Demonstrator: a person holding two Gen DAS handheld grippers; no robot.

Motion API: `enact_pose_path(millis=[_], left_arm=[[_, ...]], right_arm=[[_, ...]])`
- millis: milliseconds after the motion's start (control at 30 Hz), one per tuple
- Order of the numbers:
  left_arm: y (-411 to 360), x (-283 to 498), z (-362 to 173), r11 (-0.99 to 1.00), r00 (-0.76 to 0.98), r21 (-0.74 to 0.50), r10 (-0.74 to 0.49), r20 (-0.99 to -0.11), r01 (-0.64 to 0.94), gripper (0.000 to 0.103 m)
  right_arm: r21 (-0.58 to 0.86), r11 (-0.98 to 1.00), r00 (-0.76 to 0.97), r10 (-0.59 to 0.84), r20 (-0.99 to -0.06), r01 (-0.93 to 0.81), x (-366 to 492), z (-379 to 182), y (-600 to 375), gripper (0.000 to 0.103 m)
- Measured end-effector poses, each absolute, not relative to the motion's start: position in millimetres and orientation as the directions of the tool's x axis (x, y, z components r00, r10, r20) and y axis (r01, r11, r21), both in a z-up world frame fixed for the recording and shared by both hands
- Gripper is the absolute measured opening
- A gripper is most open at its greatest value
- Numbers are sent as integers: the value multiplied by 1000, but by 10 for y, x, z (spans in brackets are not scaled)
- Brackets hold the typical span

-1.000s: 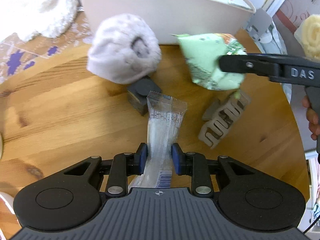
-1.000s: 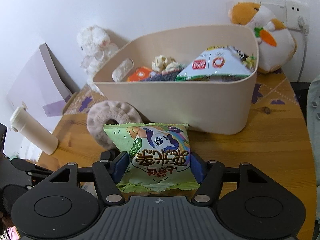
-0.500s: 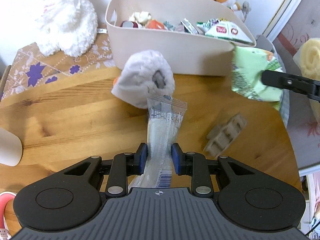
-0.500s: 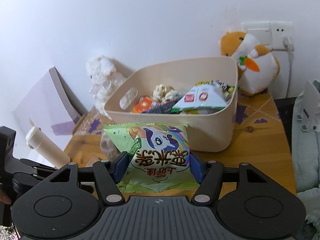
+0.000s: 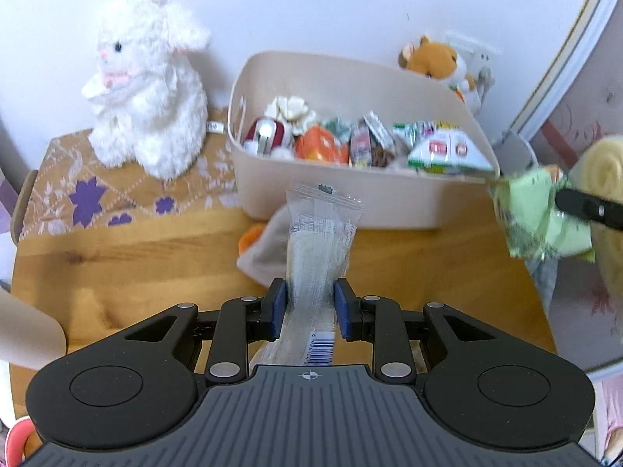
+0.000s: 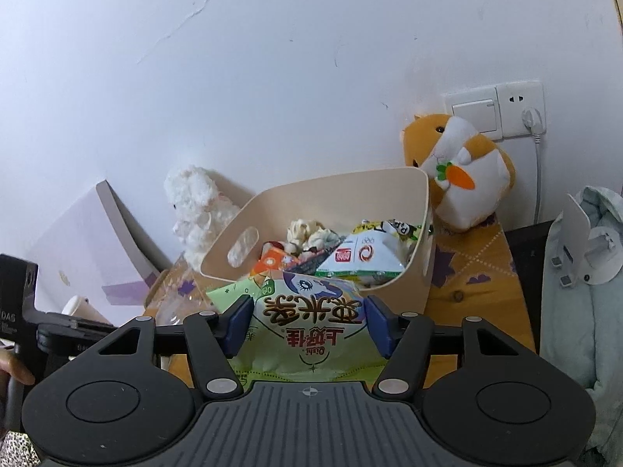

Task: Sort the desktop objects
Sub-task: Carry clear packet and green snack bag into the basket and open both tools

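The left gripper point(image 5: 310, 307) pinches a clear plastic packet point(image 5: 317, 257) between its blue pads, and the packet sticks up and forward. The right gripper point(image 6: 307, 327) holds a puffy green snack bag point(image 6: 301, 321); its jaws are closing in on the bag's sides.

Under both is a round wooden table point(image 5: 128, 272). Just past the clear packet lies a soft grey fuzzy thing point(image 5: 263, 249) with a bit of orange beside it. The table's curved edge runs close on the right, and bare wood lies on the left.

Farther back stands a cream bin point(image 5: 397, 202), open on top. It is full of snack packs, a red thing and a cream ruffled thing. The green bag hangs just by the bin's right corner.

A patterned mat point(image 5: 78, 190) with purple flowers lies left of the bin. A white plush bunny point(image 5: 146, 97) sits on it. An orange plush hamster point(image 6: 459, 179) leans behind the bin, against the white wall point(image 6: 272, 78). A wall socket point(image 6: 521, 107) with a plug is above it. A lilac box point(image 6: 89, 249) leans at the far left.
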State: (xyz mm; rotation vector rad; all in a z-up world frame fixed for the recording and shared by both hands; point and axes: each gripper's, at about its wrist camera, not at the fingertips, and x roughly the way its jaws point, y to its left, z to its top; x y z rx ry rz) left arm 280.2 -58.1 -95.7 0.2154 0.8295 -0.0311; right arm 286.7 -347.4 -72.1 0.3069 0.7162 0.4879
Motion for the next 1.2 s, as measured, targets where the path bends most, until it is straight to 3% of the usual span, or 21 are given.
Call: enact_pose_path(millis=[633, 900, 1200], left_arm=[[-656, 3000, -538, 940, 732, 158, -124, -670, 303, 27], [-927, 3334, -336, 926, 760, 169, -162, -629, 337, 27], [-1352, 3772, -421, 896, 760, 191, -211, -615, 402, 27]], right_arm=[[428, 834, 707, 534, -464, -349, 2990, -275, -3485, 57], [375, 872, 762, 467, -448, -314, 3411, -174, -3408, 57], [275, 934, 799, 340, -496, -228, 3853, -356, -3205, 57]])
